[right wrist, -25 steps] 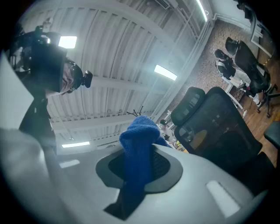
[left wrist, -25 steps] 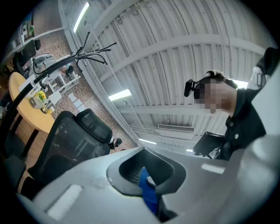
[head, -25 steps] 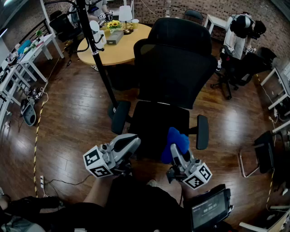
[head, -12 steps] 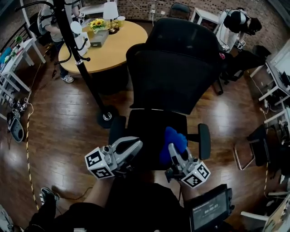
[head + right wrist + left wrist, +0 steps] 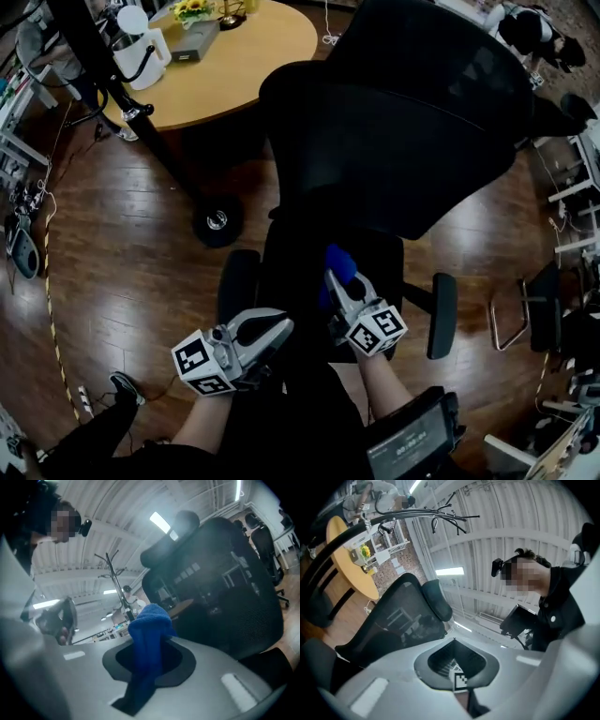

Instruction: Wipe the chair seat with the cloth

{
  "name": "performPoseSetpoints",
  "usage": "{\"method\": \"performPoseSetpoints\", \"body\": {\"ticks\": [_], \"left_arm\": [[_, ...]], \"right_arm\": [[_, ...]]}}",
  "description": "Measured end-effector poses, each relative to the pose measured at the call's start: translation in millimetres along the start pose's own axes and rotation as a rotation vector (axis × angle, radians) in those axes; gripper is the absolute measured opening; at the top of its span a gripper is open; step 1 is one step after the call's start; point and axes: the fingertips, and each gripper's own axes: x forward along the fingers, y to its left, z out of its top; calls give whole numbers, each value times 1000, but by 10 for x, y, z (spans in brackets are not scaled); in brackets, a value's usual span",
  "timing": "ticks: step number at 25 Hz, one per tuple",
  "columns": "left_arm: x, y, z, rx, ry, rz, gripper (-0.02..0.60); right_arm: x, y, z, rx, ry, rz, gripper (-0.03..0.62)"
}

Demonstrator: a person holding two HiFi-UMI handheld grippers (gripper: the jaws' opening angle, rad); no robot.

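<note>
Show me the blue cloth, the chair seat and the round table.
blue cloth [image 5: 149, 623], right gripper view, upper fold
chair seat [image 5: 375, 277], head view, bare right part
round table [image 5: 239, 56], head view, bare wooden top

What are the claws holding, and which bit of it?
The right claw pinches the blue cloth by its bunched middle, a rounded end poking out past the jaws. The left claw holds nothing.

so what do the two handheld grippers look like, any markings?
Both alike: the left gripper and right gripper have smooth light-grey moulded shells with a dark teardrop-shaped recess. Each carries a white cube with black square markers at its rear end. No cables show on them. The person wears black, and the forearms are unsleeved.
</note>
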Motion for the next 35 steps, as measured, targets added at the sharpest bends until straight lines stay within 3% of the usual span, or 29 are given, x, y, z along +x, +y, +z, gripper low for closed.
{"method": "performPoseSetpoints", "body": {"ticks": [4,8,13,18,21,26,32,35], "left_arm": [[-98,379,-168,-92,-107,99,2],[-191,856,-279,-115,-150,207,2],[-441,1007,-245,-123,-188,272,2],[-482,1004,-294,-121,-169,287,2],[-397,980,-333,-133,-152,272,2],[-226,902,-434,-148,-104,227,2],[-33,874,-665,-175,-28,196,2],[70,791,-824,-193,28,169,2]], "right_arm": [[808,-694,-864,-75,210,-10,57],[1616,-1358,-1669,-134,379,-67,57],[2006,-1450,-2228,-263,524,-111,57],[2006,-1426,-2267,-306,520,-99,57],[1903,-1635,-2231,-309,515,-131,57],[1452,-2381,-1992,-311,539,-285,57],[326,-3457,-1618,-331,562,-517,57],[-186,-3799,-1378,-338,568,-602,57]]}}
